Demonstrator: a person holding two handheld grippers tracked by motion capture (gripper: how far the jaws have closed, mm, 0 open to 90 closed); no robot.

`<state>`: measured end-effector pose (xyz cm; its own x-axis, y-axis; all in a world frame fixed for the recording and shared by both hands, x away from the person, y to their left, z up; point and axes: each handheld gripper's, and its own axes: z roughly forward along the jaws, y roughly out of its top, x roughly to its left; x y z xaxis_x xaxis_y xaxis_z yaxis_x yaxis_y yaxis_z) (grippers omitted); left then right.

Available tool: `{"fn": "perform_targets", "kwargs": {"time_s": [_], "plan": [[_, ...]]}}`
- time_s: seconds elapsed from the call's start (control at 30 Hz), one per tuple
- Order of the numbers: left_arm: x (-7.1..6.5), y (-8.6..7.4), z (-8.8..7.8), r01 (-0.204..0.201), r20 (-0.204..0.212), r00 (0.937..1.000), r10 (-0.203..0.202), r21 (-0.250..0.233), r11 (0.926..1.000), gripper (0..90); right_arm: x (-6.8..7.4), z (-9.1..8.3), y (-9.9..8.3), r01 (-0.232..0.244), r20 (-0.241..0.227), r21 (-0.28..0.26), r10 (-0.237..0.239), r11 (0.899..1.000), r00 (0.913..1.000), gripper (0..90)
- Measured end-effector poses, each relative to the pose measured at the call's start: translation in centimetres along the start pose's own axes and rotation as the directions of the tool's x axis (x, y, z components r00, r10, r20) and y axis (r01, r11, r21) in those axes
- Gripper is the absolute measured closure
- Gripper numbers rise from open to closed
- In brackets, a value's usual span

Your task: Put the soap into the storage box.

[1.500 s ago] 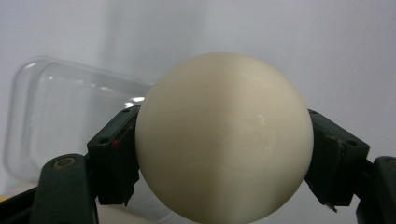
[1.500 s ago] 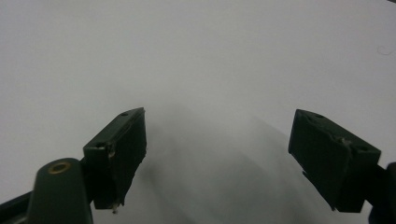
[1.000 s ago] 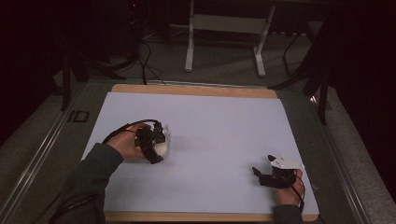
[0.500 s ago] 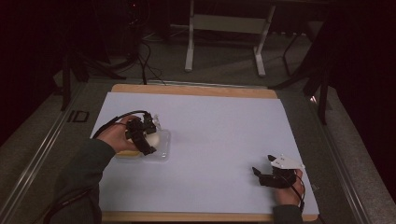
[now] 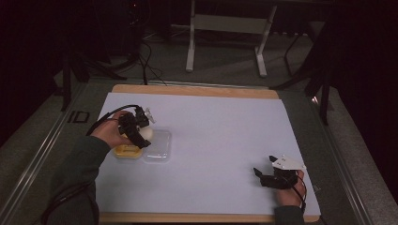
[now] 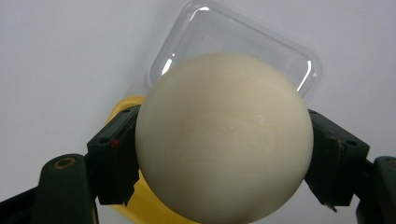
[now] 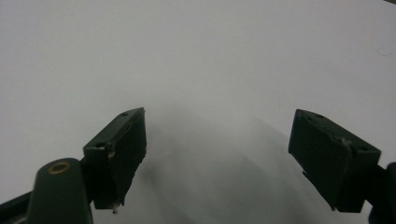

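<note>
A cream-white ball (image 6: 224,137) sits between the two black jaws of my left gripper (image 5: 142,132), which is shut on it and holds it above the table. Under the ball lie a yellow tub (image 5: 126,151) and, joined to its right side, a clear plastic lid (image 5: 157,146); in the left gripper view the lid (image 6: 243,37) shows above the ball and the yellow tub (image 6: 122,108) at its left. Near the front right of the white sheet my right gripper (image 5: 263,168) rests with its jaws wide apart and nothing between them (image 7: 217,158).
The white sheet (image 5: 220,136) lies on a wooden board (image 5: 192,91). Metal rails run along the table's left and right edges. A stand's legs (image 5: 225,37) and cables are on the dark floor behind the table.
My left gripper has carried the ball to the left and a little up, uncovering the yellow tub and clear lid beneath it. The right gripper has stayed put.
</note>
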<state>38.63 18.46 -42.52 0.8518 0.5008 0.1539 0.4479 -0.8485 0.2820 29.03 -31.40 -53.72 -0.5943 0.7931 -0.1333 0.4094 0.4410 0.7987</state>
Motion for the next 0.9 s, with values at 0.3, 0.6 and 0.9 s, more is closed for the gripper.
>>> {"fn": "perform_targets", "kwargs": {"time_s": [0.3,0.6,0.9], "plan": [[0.8,-0.6,0.2,0.033,-0.003,0.9994,-0.033,0.013,0.9994,23.3,0.0,0.0,0.0,0.002,0.001,0.000,-0.002,1.000,1.0000,19.0],[1.4,-1.0,0.4,0.060,0.003,0.9982,-0.060,0.023,0.9980,23.3,0.0,0.0,0.0,0.002,0.001,0.000,-0.002,1.000,1.0000,19.1],[2.0,-1.3,0.7,0.089,0.004,0.9960,-0.089,0.033,0.9955,23.3,0.0,0.0,0.0,0.003,0.001,0.000,-0.003,1.000,1.0000,19.1]]}}
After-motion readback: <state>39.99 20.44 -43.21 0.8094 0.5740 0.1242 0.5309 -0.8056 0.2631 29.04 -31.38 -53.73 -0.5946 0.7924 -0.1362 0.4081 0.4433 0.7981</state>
